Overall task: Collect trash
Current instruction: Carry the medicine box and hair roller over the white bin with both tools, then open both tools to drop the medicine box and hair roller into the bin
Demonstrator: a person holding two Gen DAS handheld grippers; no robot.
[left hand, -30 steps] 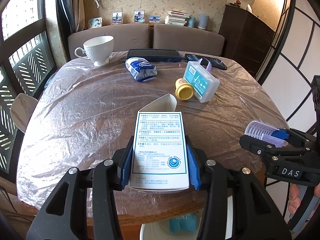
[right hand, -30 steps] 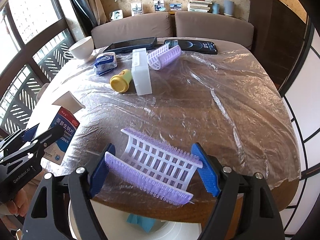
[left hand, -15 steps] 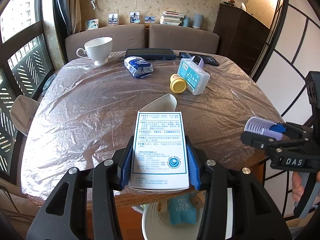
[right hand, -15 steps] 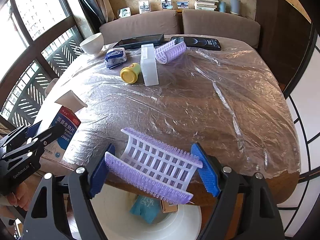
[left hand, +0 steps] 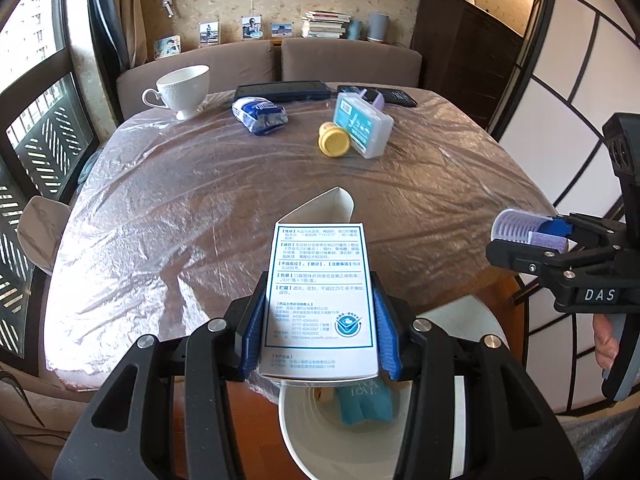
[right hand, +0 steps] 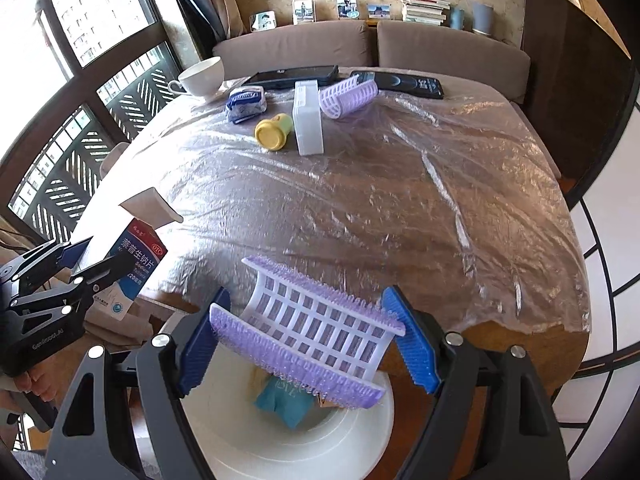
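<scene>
Left hand-held gripper (left hand: pixel 320 332) is pinching the medicine box (left hand: pixel 320 300) by its long sides, flap end pointing fwd, held in the air over the near table edge w/ the white bin (left hand: pixel 304 432) directly below. Right hand-held gripper (right hand: pixel 308 340) has its blue pads spread wide around the purple hair roller (right hand: pixel 312 332); roller sits diagonal btwn them, and I can't tell if both pads really bear on it, looks loosely caught at the ends. It hangs over the bin too (right hand: pixel 360 440), where a teal item (right hand: pixel 286 402) already lies.

Still on the table (right hand: pixel 400 208), far side: a 2nd roller (right hand: pixel 348 98), yellow bottle (right hand: pixel 272 132), white plastic case (right hand: pixel 307 118), blue tissue pack (right hand: pixel 245 104), cup (right hand: pixel 202 76), tablet (right hand: pixel 292 76), phone (right hand: pixel 400 84).

Risks as I judge them: roller is light + skewed, could slip early or bounce off the rim onto the floor. Box is wider than it looks w/ the open flap; if I let go while it's over the table edge rather than the bin mouth, it lands on the plastic sheet. Both grippers are near each other over one bin, so dropping together may clash.
</scene>
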